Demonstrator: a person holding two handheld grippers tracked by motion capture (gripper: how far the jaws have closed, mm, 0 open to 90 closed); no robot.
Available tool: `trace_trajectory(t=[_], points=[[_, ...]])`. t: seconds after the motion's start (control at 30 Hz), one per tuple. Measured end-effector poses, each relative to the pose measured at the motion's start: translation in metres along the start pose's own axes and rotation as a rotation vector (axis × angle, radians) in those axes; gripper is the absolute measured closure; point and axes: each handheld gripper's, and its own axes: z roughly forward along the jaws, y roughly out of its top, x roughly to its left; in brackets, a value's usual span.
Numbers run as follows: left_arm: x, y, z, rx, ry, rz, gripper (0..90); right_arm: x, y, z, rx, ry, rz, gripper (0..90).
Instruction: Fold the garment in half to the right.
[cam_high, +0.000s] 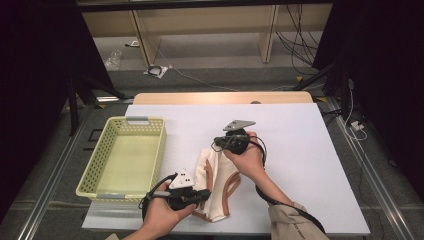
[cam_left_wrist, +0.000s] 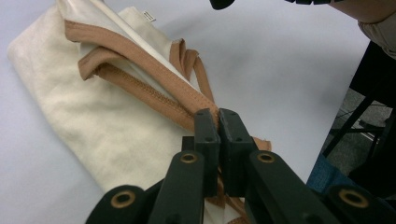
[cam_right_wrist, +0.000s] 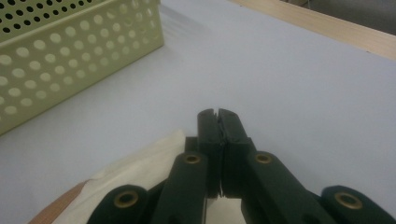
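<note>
A cream cloth garment (cam_high: 218, 192) with tan-brown trim lies crumpled on the white table, near its front edge. My left gripper (cam_high: 206, 193) is at the garment's near left side. In the left gripper view my left gripper (cam_left_wrist: 218, 116) is shut on a tan trim band (cam_left_wrist: 154, 88), which runs in between the jaws over the cream cloth (cam_left_wrist: 79, 112). My right gripper (cam_high: 218, 144) is at the garment's far end. In the right gripper view my right gripper (cam_right_wrist: 218, 116) is shut, with cream cloth (cam_right_wrist: 140, 170) under it and a pale sliver between the jaws.
A pale yellow perforated basket (cam_high: 135, 121) stands empty at the table's left; its wall (cam_right_wrist: 70, 51) is close to the right gripper. The white table cover (cam_high: 305, 150) stretches bare to the right and back. A wooden edge (cam_high: 225, 97) runs along the far side.
</note>
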Motion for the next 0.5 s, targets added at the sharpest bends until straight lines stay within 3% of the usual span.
trace_trajectory(t=[0.5], points=[[0.0, 0.0004, 0.0003, 0.0, -0.002, 0.001, 86.6, -0.0001, -0.0003, 0.0, 0.005, -0.002, 0.004, 89.5]])
